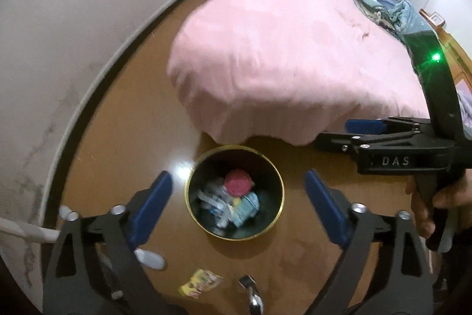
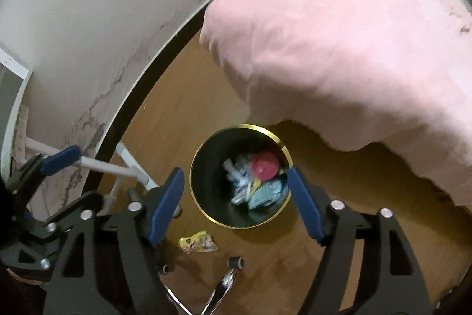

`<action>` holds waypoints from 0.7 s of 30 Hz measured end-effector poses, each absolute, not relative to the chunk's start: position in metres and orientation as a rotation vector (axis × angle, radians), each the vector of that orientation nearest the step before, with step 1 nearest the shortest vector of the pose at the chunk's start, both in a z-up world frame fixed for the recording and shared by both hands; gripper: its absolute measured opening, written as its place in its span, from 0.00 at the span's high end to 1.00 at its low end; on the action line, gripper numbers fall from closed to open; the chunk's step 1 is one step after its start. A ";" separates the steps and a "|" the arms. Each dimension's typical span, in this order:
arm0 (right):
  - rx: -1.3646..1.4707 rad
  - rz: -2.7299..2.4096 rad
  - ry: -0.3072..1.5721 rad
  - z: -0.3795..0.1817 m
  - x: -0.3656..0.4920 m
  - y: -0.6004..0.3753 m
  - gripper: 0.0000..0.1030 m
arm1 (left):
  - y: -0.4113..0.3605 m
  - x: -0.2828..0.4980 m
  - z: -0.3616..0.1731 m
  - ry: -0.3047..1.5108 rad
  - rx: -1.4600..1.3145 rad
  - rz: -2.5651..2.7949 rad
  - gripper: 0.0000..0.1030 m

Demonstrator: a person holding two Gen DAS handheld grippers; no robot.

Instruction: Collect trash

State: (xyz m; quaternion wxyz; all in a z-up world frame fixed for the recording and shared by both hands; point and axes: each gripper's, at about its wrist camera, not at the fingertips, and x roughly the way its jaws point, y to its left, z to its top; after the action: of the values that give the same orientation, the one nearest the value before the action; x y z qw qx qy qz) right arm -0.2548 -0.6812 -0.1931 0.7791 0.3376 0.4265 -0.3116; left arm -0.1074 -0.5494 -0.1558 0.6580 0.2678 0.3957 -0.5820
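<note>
Blur softens both views, so the bin's contents read only roughly. At the left edge a white tube frame (image 2: 97,166) runs behind my left gripper (image 1: 237,197), partly hidden. Its jaws are spread wide with nothing between them, above the open bin. On the wooden floor (image 1: 124,120) near the bin lies a yellow wrapper (image 1: 200,283), uncollected. Centre, the dark waste bin (image 1: 234,149) with a gold rim holds a red round lid (image 1: 237,182), white plastic scraps and a pale blue packet. My right gripper (image 2: 236,198) is likewise released and empty. Right, the pink bed cover (image 1: 280,58) overhangs, cut off.
</note>
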 end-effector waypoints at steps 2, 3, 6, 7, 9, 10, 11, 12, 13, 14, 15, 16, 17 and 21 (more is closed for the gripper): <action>0.677 -0.683 0.889 -0.170 -0.253 -0.672 0.19 | -0.535 -0.108 -0.125 0.818 0.592 -1.277 0.07; 0.647 -0.680 0.866 -0.155 -0.249 -0.666 0.18 | -0.525 -0.106 -0.108 0.781 0.585 -1.253 0.07; 0.557 -0.607 0.802 -0.108 -0.217 -0.635 0.16 | -0.477 -0.090 -0.058 0.703 0.536 -1.170 0.06; 0.530 -0.575 0.788 -0.098 -0.206 -0.624 0.14 | -0.463 -0.083 -0.048 0.692 0.518 -1.146 0.06; 0.450 -0.478 0.749 -0.069 -0.171 -0.587 0.12 | -0.423 -0.063 -0.027 0.671 0.467 -1.067 0.06; 0.421 -0.435 0.740 -0.060 -0.157 -0.574 0.10 | -0.400 -0.051 -0.018 0.667 0.442 -1.013 0.06; 0.393 -0.383 0.732 -0.051 -0.141 -0.557 0.09 | -0.380 -0.040 -0.012 0.665 0.422 -0.967 0.06; 0.360 -0.321 0.726 -0.041 -0.122 -0.535 0.09 | -0.354 -0.026 -0.007 0.666 0.400 -0.900 0.06; 0.332 -0.263 0.721 -0.034 -0.104 -0.513 0.09 | -0.326 -0.013 -0.002 0.665 0.378 -0.822 0.06; 0.309 -0.213 0.717 -0.029 -0.089 -0.494 0.08 | -0.307 -0.004 0.001 0.667 0.363 -0.771 0.06; 0.272 -0.147 0.717 -0.022 -0.068 -0.465 0.08 | -0.279 0.008 0.003 0.675 0.344 -0.695 0.06; 0.250 -0.111 0.718 -0.019 -0.057 -0.448 0.08 | -0.252 0.019 0.004 0.688 0.326 -0.621 0.06; 0.226 -0.073 0.718 -0.016 -0.045 -0.429 0.08 | -0.230 0.028 0.005 0.705 0.312 -0.557 0.06; 0.145 0.092 0.722 -0.008 -0.002 -0.344 0.08 | -0.127 0.054 0.006 0.751 0.227 -0.293 0.06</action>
State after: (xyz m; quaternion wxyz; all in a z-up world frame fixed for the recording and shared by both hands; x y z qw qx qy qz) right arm -0.0017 -0.3442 -0.0082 0.9319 0.0711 0.3527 0.0451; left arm 0.0539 -0.1271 0.0059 0.9135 0.1102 0.3648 -0.1422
